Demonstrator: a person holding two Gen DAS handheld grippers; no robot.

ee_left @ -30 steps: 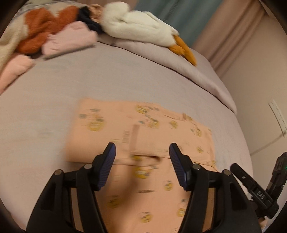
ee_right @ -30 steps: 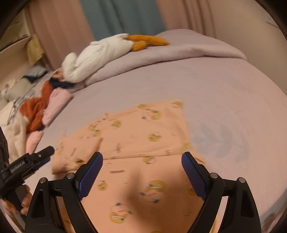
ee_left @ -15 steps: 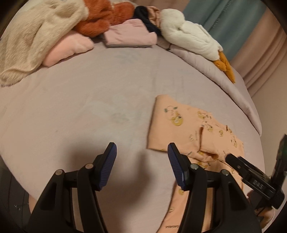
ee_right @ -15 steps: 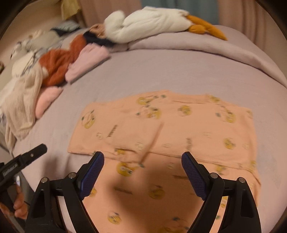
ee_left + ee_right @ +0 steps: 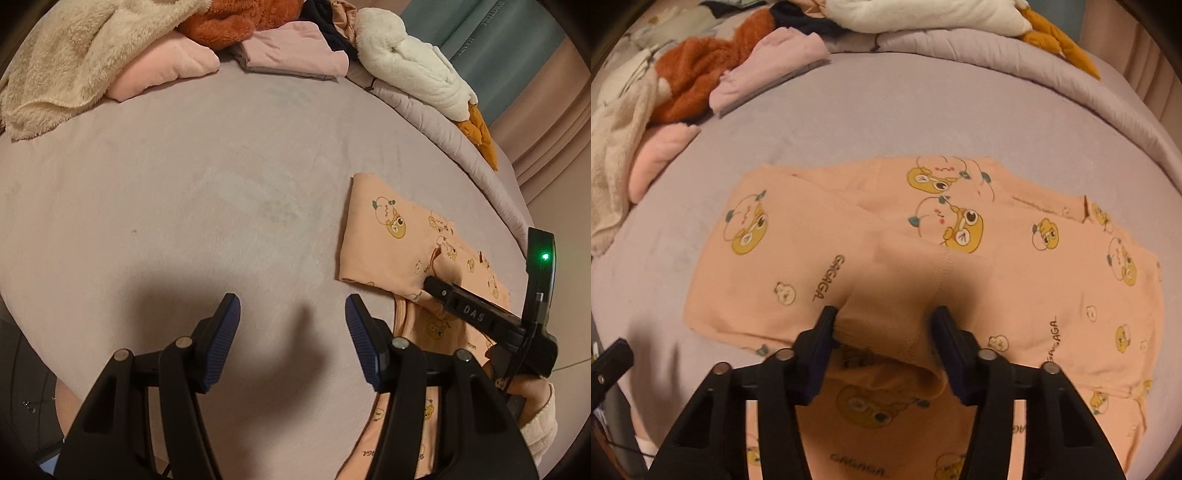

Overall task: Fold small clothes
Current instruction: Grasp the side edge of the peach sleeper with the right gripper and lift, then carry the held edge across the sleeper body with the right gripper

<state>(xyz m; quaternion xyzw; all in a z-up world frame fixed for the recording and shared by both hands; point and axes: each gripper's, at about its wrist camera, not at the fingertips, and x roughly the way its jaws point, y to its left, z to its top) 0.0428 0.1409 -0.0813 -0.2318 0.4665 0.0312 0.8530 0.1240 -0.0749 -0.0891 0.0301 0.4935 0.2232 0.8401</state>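
**A:** Since the peach printed garment (image 5: 1015,258) is what matters, where does it lie?

**B:** Spread on the mauve bedsheet (image 5: 923,122), partly folded, filling the middle of the right wrist view. A raised fold of it humps up at six o'clock, right between the fingers of the right gripper (image 5: 882,332).

**A:** Is that gripper holding it?

**B:** Its jaws are closing, with the humped cloth between them. Both pads look to be touching the fabric's sides, so I judge the pinch is just taking.

**A:** And the left gripper (image 5: 291,332)?

**B:** Roughly half open, with nothing between its fingers, over bare sheet. From its camera the garment sits at about three o'clock, with the other gripper on it.

**A:** What could go wrong?

**B:** The pinch may catch only the top layer, or several layers at once, because the fold is bunched; lifting would then drag the folded part out of shape. Soft knit could also slip from the pads if they bite too near the edge.

**A:** Anything nearby to snag?

**B:** Not close. A pile of clothes (image 5: 687,74), rust, pink and cream, lies at ten o'clock, well apart, and a white plush duck (image 5: 923,14) rests at twelve on the quilt's rolled edge.
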